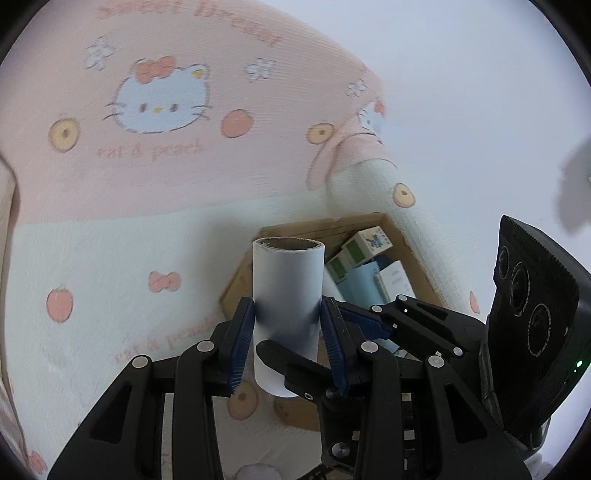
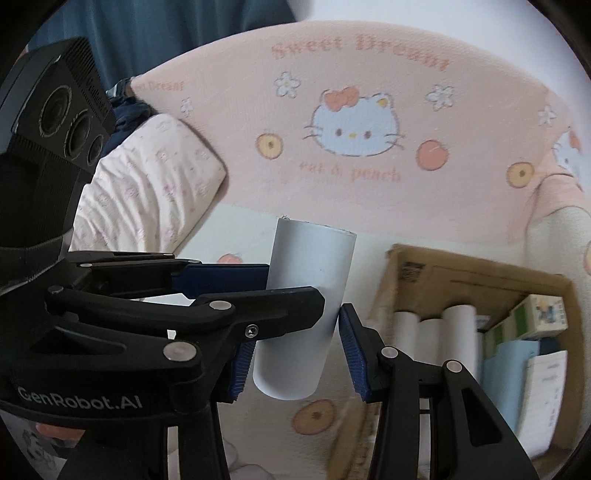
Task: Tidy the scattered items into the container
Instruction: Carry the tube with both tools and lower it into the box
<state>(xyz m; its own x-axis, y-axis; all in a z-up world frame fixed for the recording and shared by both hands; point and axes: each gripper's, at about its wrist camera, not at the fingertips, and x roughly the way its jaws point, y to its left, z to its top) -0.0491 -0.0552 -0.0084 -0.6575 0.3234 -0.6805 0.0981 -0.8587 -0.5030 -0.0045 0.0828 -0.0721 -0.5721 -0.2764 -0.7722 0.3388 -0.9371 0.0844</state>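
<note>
A white cardboard tube (image 1: 288, 273) stands upright in the air, held by both grippers at once. In the left wrist view my left gripper (image 1: 286, 310) is shut on its middle, a blue pad on each side. My right gripper (image 1: 310, 332) reaches in from the right, one black finger in front of the tube and one behind. In the right wrist view my right gripper (image 2: 295, 332) is shut on the tube (image 2: 310, 266) low down, and my left gripper (image 2: 295, 286) crosses in from the left. The open cardboard box (image 1: 325, 223) (image 2: 461, 266) lies below and to the right.
The box holds several white tubes (image 2: 424, 332), small printed cartons (image 2: 532, 314) and a pale blue packet (image 2: 506, 369). Everything rests on a bed with a pink and white cartoon-cat sheet (image 1: 147, 166). A floral pillow (image 2: 147, 177) lies at the left, below a dark blue curtain (image 2: 166, 29).
</note>
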